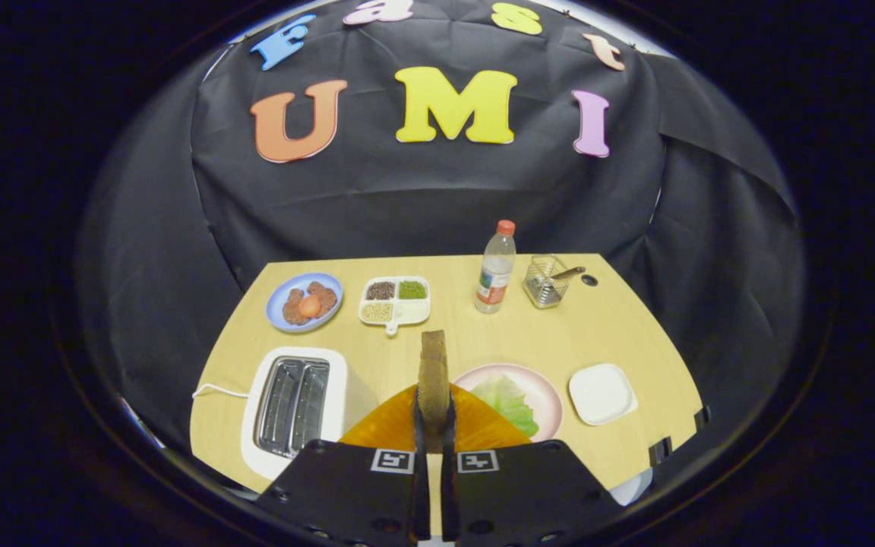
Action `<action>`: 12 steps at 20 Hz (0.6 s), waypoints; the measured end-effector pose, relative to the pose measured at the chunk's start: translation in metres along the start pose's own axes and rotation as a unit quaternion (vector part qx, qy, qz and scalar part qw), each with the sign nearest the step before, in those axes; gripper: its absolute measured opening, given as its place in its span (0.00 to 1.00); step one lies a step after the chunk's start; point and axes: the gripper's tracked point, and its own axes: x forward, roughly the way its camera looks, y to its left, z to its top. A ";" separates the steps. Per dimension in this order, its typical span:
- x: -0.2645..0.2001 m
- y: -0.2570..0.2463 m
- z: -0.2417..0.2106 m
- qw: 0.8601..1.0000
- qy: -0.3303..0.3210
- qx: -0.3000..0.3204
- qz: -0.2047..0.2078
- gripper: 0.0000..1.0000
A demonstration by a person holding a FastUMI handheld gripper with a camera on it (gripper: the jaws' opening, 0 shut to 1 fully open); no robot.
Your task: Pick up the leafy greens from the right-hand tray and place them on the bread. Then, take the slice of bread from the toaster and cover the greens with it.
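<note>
**Bread slice held on edge above the greens**

While our hand-held gripper (433, 425) is clamped on the bread slice (433, 376), both fingers press its lower edge and it stands upright, above the tabletop (620, 334). Just ahead to the right, the lettuce leaf (510, 403) lies on the pink plate (548, 391); the toaster (297, 406) sits left. We judge the slice light, soft and crumbly, best pinched gently by its crust.
</note>
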 end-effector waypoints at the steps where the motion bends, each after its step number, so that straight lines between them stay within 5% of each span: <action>1: 0.006 -0.005 -0.003 1.000 0.000 -0.002 -0.002 0.06; 12: 0.065 -0.021 -0.048 0.999 0.027 -0.004 0.025 0.06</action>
